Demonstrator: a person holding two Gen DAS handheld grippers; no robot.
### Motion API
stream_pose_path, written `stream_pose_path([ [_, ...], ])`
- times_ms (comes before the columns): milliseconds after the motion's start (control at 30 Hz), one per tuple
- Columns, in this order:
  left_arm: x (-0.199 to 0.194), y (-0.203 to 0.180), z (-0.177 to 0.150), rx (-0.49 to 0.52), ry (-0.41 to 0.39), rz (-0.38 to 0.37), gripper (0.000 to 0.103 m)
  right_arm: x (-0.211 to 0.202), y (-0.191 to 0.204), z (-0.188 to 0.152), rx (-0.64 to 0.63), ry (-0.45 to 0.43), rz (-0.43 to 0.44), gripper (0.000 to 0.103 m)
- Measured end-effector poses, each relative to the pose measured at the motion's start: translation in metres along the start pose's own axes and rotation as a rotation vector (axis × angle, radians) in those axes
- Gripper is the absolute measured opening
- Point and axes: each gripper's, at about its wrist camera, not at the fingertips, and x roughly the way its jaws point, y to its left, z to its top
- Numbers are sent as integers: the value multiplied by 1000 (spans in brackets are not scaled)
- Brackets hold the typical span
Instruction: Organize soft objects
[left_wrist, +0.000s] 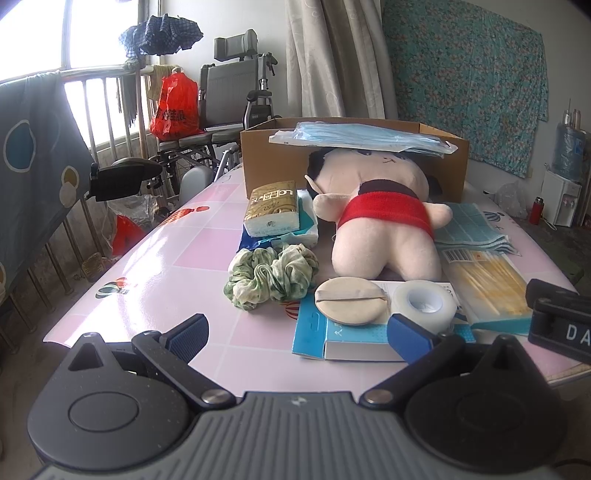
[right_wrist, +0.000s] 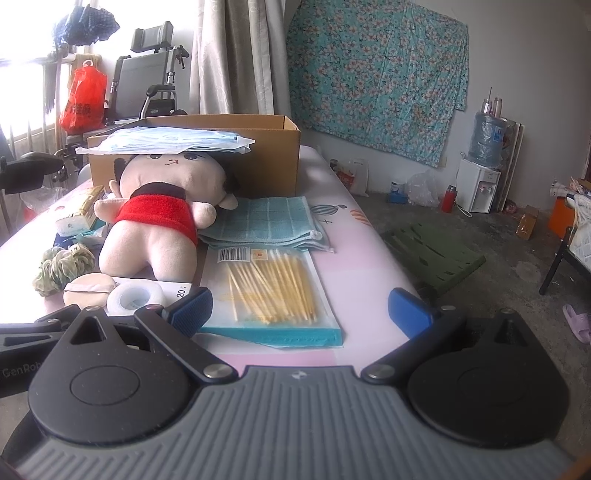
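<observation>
A plush doll (left_wrist: 384, 218) (right_wrist: 155, 218) in a red top lies face up in the middle of the pink table (left_wrist: 155, 280), its head against a cardboard box (left_wrist: 448, 162) (right_wrist: 269, 162). A pack of blue face masks (left_wrist: 362, 136) (right_wrist: 166, 142) rests across the box's rim. In front lie a green scrunchie (left_wrist: 273, 277) (right_wrist: 61, 267), a round powder puff (left_wrist: 351, 301) (right_wrist: 88, 288), a tape roll (left_wrist: 424, 304) (right_wrist: 135, 295), a tissue pack (left_wrist: 271, 212), a folded teal towel (right_wrist: 266, 221) (left_wrist: 469, 225) and a cotton swab pack (right_wrist: 273, 291) (left_wrist: 487, 280). My left gripper (left_wrist: 299, 334) stands open at the near edge. My right gripper (right_wrist: 301, 310) is open above the swab pack.
A wheelchair (left_wrist: 229, 92) with a red bag (left_wrist: 173, 107) stands behind the table by the window. A green stool (right_wrist: 432, 254) sits on the floor to the right, near a water dispenser (right_wrist: 480, 166). A blue-and-white box (left_wrist: 354, 339) lies under the puff and tape.
</observation>
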Motion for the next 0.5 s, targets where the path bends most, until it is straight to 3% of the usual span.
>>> stream_pose_path([
  [500, 0, 0, -1, -1, 2, -1, 103, 0, 0, 0, 6, 2, 1, 102],
])
